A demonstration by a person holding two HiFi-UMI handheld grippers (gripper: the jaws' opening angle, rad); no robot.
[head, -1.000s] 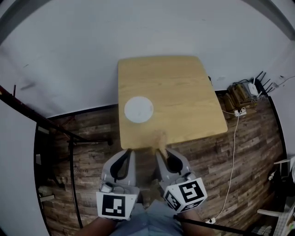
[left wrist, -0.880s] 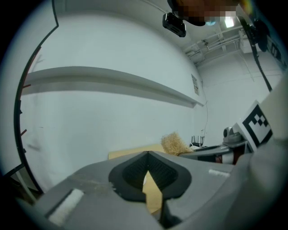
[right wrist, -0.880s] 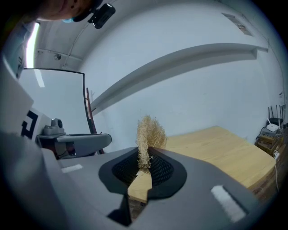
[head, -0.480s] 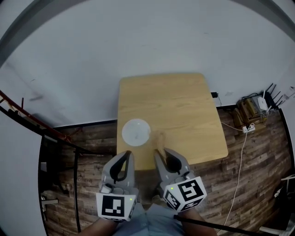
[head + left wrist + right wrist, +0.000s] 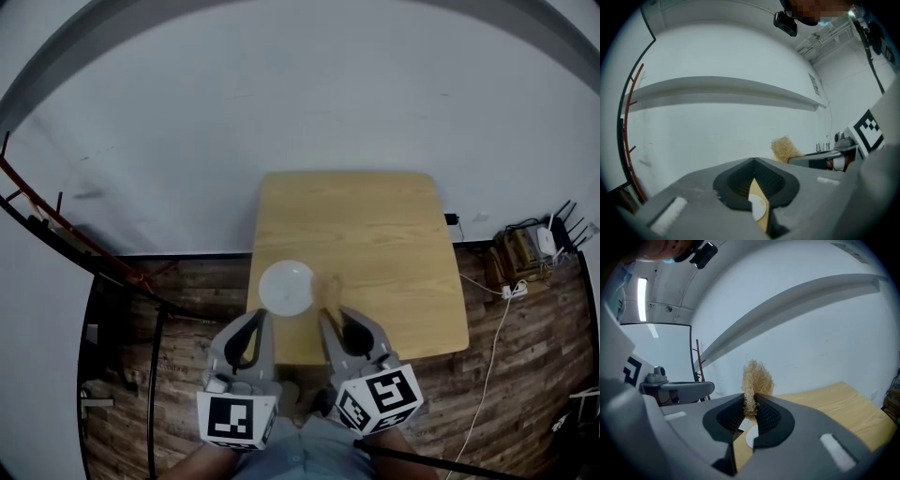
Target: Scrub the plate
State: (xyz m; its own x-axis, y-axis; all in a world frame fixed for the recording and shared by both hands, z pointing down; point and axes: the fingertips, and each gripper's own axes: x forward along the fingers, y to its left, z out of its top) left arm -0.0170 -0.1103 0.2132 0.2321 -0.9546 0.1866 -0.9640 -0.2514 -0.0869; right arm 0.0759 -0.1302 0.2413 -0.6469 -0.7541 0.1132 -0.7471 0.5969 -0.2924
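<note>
right gripper (image 5: 751,404): clamped on fibre scrubber (image 5: 757,377), tuft pointing forward, ready for scrubbing | left gripper (image 5: 753,164): jaws together, empty, likely free to steady | plate (image 5: 286,286): on desk (image 5: 375,234), front-left edge, just ahead of both grippers, untouched

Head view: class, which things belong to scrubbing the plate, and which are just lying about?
For the job: plate, scrubber, right gripper holding it, table.
Lying about: power strip, red rack.
</note>
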